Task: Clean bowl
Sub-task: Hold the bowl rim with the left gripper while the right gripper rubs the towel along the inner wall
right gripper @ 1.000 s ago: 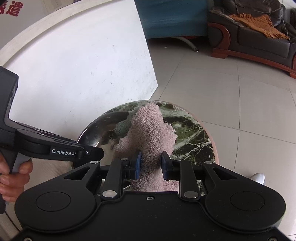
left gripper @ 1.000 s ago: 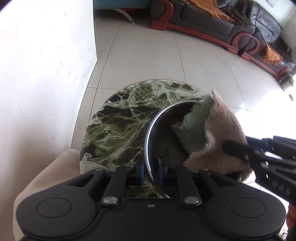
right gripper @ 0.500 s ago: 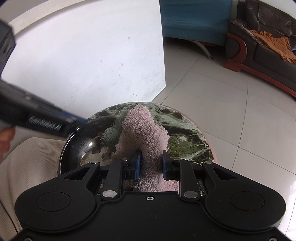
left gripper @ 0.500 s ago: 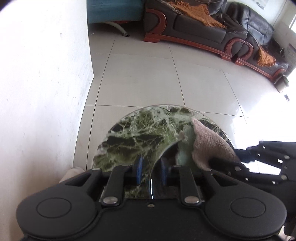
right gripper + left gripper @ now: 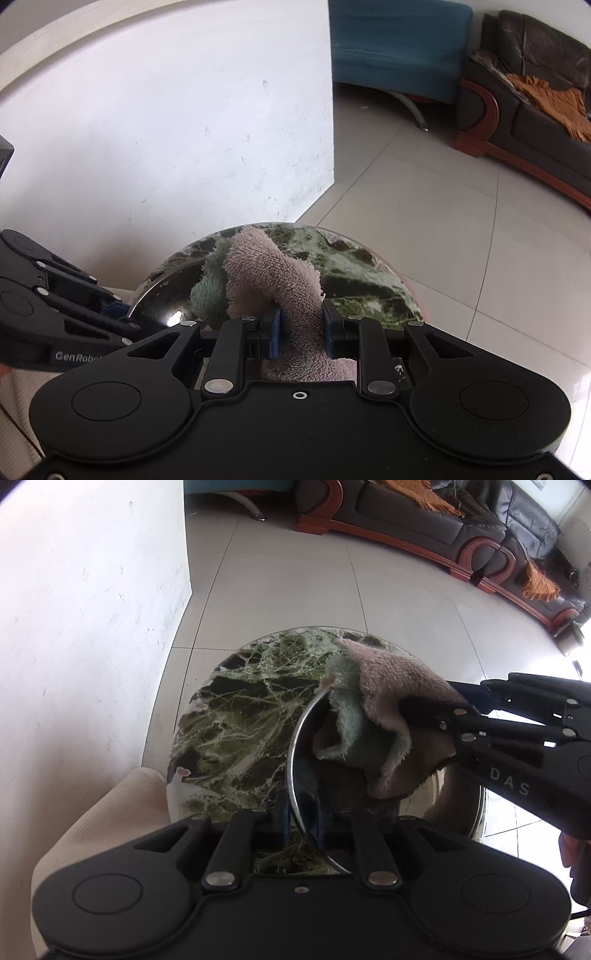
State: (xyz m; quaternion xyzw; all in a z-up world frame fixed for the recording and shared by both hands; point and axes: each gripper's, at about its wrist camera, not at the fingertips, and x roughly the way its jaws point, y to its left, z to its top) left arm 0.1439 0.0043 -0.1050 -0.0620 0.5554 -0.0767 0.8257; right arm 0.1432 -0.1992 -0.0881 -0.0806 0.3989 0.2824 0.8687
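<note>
Steel, shiny, round bowl (image 5: 436, 805) sits on a round green-veined marble tabletop (image 5: 240, 731), toward the top's 4 o'clock edge in the left wrist view. L gripper (image 5: 301, 823) is clamped on the bowl's thin rim at approx 7 o'clock, one blue pad outside, one inside; its jaws have just been closing further w/ the rim between them. R gripper (image 5: 301, 328) is clenched on a fluffy pink-and-pale-green terry cloth (image 5: 273, 280), pads pressing both sides of the pink fold. Cloth drapes over the bowl's far rim at approx 12 o'clock and hangs into the bowl; whether it touches the bottom can't be told. White wall (image 5: 85, 627) at 9 o'clock, dark leather sofa w/ red wood trim (image 5: 461, 531) at 1 o'clock across the pale tiled floor (image 5: 332, 590).
</note>
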